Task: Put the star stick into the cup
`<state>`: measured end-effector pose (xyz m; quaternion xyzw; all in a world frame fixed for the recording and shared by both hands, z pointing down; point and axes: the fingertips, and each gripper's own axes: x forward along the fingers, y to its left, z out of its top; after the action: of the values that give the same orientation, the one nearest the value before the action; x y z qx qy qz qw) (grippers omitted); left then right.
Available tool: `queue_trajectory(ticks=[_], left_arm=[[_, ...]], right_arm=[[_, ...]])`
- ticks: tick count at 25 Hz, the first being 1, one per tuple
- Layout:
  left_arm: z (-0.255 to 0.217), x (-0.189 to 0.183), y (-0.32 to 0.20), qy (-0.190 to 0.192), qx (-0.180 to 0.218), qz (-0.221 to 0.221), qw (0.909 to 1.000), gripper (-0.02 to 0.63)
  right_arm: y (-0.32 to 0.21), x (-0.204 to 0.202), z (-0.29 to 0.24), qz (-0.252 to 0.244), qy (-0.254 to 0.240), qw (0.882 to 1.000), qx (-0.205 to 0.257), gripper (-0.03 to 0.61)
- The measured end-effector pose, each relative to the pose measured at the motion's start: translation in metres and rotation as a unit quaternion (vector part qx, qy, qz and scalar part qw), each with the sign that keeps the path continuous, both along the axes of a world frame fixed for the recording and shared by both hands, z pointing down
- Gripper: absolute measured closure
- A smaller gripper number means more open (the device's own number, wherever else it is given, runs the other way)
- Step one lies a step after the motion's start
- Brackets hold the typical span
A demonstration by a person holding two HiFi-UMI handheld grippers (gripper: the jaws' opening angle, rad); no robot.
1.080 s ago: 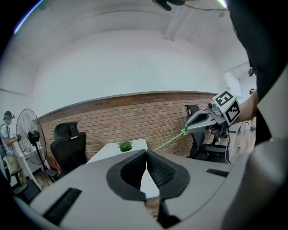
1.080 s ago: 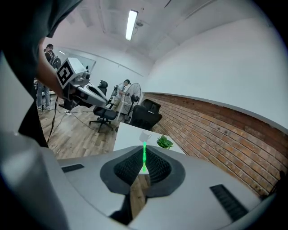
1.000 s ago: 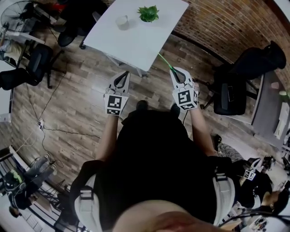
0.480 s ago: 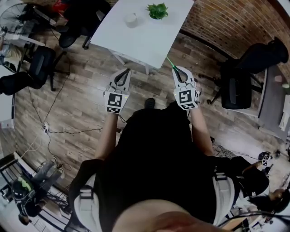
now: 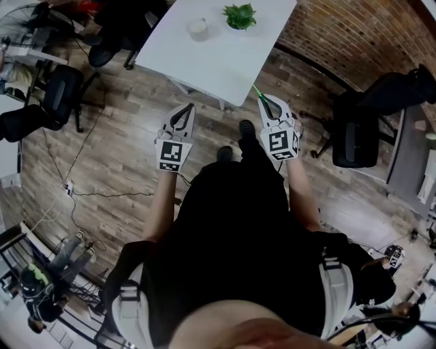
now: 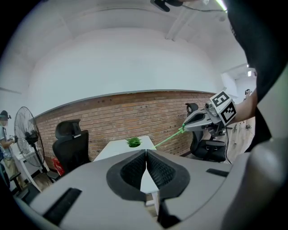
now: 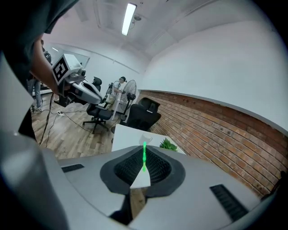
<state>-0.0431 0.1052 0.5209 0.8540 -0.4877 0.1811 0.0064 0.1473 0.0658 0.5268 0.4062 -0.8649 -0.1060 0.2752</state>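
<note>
Pinching slim green star stick (image 7: 144,157), ribbed fingers (image 7: 158,169)

- The stick (image 7: 144,157) is bright green, a thin line against the black ribbed pads (image 7: 159,169).
- The right gripper (image 5: 261,100) and left gripper (image 5: 190,108) have pale grey shells. Each bears a white cube (image 5: 171,155) patterned with black square markers.
- At twelve o'clock in the head view, the table (image 5: 204,65) is plain white.
- The cup (image 5: 197,28) is whitish, and the plant (image 5: 240,15) beside it is leafy green.
- The floor (image 5: 116,143) is grey-brown wood in long planks.
- The wall (image 5: 354,34), at one to two o'clock, is red-brown brick with pale mortar lines.
- A chair (image 5: 354,133) at three o'clock is black, as is another (image 5: 48,102) at ten o'clock.
- The person's top (image 5: 231,238) is black, with light grey straps (image 5: 129,300).
</note>
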Motion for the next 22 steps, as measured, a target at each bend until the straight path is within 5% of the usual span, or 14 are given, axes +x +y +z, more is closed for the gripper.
queue_trajectory(ticks=[22], left_arm=[[-0.015, 0.022, -0.102, -0.017, -0.008, -0.124, 0.9921, 0.592]], right_arm=[[-0.152, -0.002, -0.005, -0.134, 0.003, 0.991, 0.002, 0.567]])
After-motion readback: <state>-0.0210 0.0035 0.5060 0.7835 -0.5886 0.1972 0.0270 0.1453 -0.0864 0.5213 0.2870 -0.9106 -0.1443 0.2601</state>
